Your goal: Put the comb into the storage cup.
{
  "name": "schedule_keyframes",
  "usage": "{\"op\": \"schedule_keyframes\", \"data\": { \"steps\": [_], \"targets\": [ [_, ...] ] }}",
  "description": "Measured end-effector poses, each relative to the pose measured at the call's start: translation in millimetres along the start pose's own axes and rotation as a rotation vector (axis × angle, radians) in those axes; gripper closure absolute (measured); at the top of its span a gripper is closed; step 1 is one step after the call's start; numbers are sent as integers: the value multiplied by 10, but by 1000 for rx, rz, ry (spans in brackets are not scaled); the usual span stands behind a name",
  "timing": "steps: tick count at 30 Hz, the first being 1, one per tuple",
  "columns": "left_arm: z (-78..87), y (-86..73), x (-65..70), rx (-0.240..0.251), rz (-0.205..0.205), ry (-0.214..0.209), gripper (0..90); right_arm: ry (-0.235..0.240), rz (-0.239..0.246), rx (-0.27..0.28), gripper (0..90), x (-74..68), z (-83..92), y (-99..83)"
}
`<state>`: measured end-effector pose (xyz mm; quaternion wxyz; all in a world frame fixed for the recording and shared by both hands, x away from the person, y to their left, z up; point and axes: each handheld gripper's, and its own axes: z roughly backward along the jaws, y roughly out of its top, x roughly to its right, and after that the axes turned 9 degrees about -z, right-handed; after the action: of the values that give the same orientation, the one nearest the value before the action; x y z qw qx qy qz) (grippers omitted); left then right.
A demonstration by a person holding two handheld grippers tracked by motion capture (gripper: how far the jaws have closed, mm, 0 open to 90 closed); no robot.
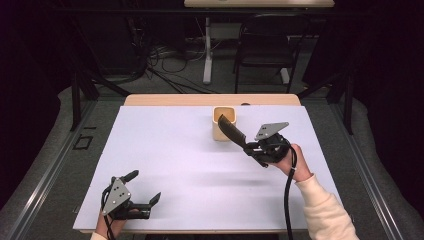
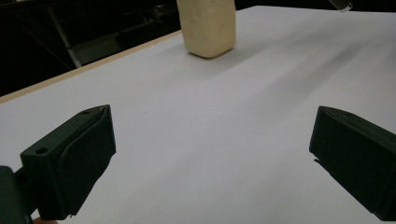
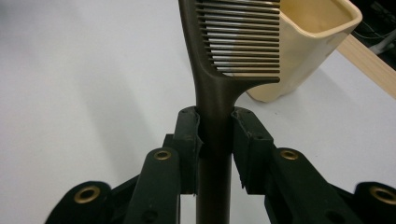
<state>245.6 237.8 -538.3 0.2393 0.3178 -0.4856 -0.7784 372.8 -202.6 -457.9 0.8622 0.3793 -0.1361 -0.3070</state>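
1. The left tool [image 1: 134, 192] rests at the near left corner of the white table [image 1: 170, 165], jaws spread and empty; best kept parked there.
2. The open cream plastic cup [image 1: 223, 123] stands mid-table, far side.
3. The right tool [image 3: 215, 140] pinches the dark brown plastic comb [image 3: 233, 42] by its handle, its tip at the cup's rim: I'd tilt it upright, centre it, then lower.

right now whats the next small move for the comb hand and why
Probably ease the comb forward and tip it down into the cup. The right gripper clamps its handle, and the comb's tip sits at the cup's rim, not yet inside.
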Motion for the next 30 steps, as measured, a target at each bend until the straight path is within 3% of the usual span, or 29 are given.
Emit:
{"op": "schedule_keyframes", "data": {
  "steps": [30],
  "targets": [
    [-7,-3,-4,-2,-3,2,2,-102,-31,94,724,92,-5,12]
  ]
}}
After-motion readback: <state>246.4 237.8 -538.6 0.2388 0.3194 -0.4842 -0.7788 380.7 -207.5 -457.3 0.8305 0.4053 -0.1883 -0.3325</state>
